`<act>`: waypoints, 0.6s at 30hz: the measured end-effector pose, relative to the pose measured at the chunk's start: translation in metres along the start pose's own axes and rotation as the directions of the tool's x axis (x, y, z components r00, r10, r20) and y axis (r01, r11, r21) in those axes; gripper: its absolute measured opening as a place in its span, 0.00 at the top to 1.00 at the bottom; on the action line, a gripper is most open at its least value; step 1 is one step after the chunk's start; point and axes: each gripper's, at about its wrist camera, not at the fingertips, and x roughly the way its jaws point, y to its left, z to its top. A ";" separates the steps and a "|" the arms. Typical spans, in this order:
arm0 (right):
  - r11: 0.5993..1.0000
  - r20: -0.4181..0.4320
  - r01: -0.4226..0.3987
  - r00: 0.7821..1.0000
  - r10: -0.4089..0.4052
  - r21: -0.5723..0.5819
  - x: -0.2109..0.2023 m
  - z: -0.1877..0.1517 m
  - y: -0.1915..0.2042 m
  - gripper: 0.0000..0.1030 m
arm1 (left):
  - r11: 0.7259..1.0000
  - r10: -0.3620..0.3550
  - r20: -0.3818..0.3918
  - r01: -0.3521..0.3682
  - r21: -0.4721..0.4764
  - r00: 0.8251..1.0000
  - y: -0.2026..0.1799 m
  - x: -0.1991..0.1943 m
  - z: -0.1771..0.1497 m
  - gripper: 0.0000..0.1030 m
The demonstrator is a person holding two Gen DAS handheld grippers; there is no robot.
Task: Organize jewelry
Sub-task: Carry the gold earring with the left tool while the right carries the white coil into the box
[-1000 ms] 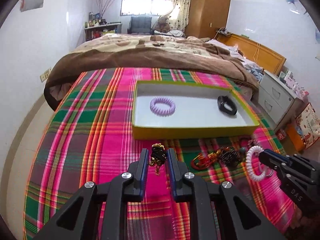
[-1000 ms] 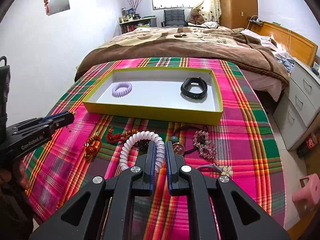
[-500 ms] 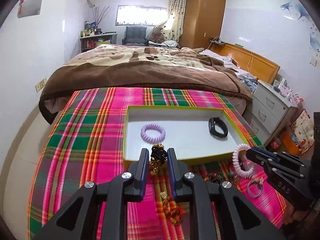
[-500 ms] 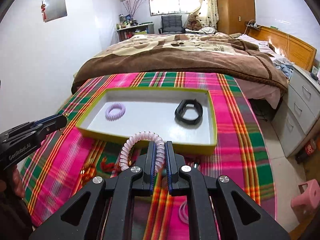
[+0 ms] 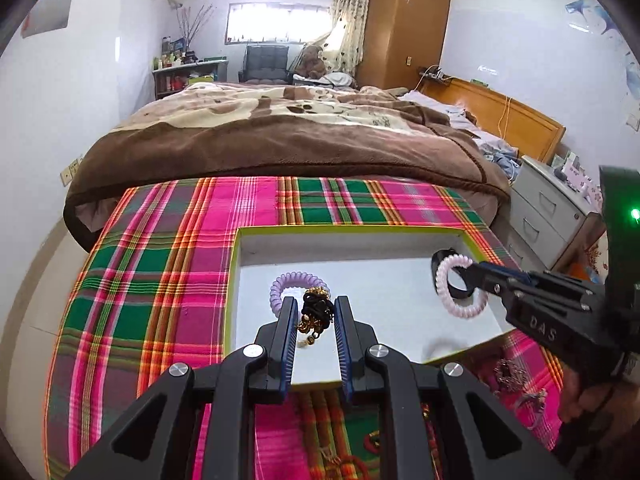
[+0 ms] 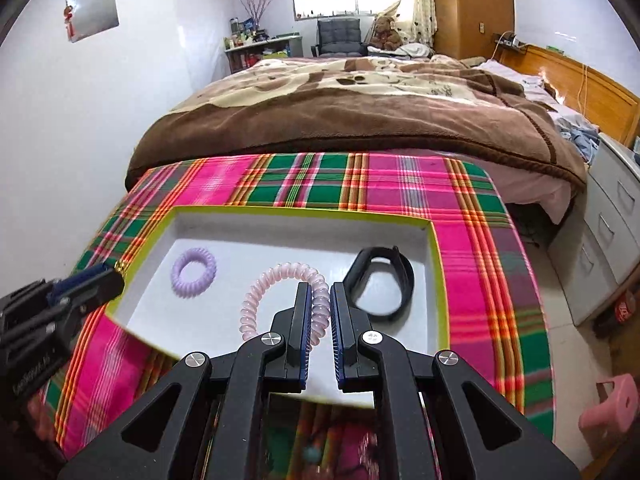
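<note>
Left gripper (image 5: 313, 322): narrow, pinching a black-and-gold trinket (image 5: 316, 312) between the pads, small gold bits dangling below the tips. Held above the tray (image 5: 400, 246), over its near left part, with a purple coil (image 5: 296, 286) lying on the tray floor just ahead of the tips. Trinket: light, limp, a tangle of cord and beads; likely to snag or slip if pinched at a loose end, so best gripped at the bunched middle, as now.

Right gripper (image 6: 319, 304): fully closed on a pink coil (image 6: 276, 292), pinched through one side of the loop, the rest hanging free to the left of the jaws. Held above the tray's middle, with a black band (image 6: 380, 284) on the floor just right of the tips. Pink coil: light, springy, smooth plastic, not fragile; apt to stretch or bounce on release, so a low drop looks wise. Any single turn of the loop suits a grip.

More jewelry on the plaid cloth (image 5: 160, 280) below and behind both tools, too blurred to sort.
</note>
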 end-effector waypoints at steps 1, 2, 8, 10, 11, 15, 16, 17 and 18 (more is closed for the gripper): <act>1.000 -0.006 0.001 1.000 0.000 0.005 0.006 0.003 -0.002 0.91 | 1.000 -0.001 -0.005 0.001 0.000 1.000 0.001 0.003 0.000 0.82; 1.000 -0.009 0.004 1.000 -0.004 0.007 0.009 0.004 -0.001 0.91 | 1.000 0.002 -0.011 -0.002 -0.002 1.000 0.002 0.007 0.000 0.82; 1.000 -0.037 0.022 0.999 -0.022 -0.001 0.035 0.015 -0.003 0.91 | 1.000 0.005 -0.057 -0.005 0.009 0.998 0.006 0.026 -0.007 0.82; 1.000 -0.048 0.022 0.999 -0.022 -0.003 0.042 0.017 -0.003 0.91 | 1.000 0.010 -0.067 -0.009 0.013 0.998 0.007 0.029 -0.008 0.82; 1.000 -0.050 0.024 0.998 -0.024 -0.004 0.044 0.017 -0.003 0.91 | 1.000 0.004 -0.073 -0.004 0.009 0.997 0.007 0.031 -0.009 0.82; 1.000 -0.068 0.029 0.997 -0.029 -0.004 0.052 0.019 -0.003 0.91 | 1.000 0.006 -0.087 -0.005 0.019 0.996 0.007 0.036 -0.010 0.82; 1.000 -0.072 0.031 0.997 -0.031 -0.004 0.055 0.019 -0.003 0.91 | 1.000 0.004 -0.091 -0.003 0.016 0.996 0.008 0.037 -0.011 0.82; 0.999 -0.074 0.031 0.997 -0.032 -0.007 0.056 0.019 -0.003 0.91 | 1.000 0.006 -0.097 -0.004 0.015 0.995 0.008 0.038 -0.012 0.82; 0.999 -0.078 0.031 0.996 -0.032 -0.010 0.058 0.019 -0.003 0.91 | 1.000 0.013 -0.104 -0.011 0.020 0.994 0.007 0.040 -0.013 0.82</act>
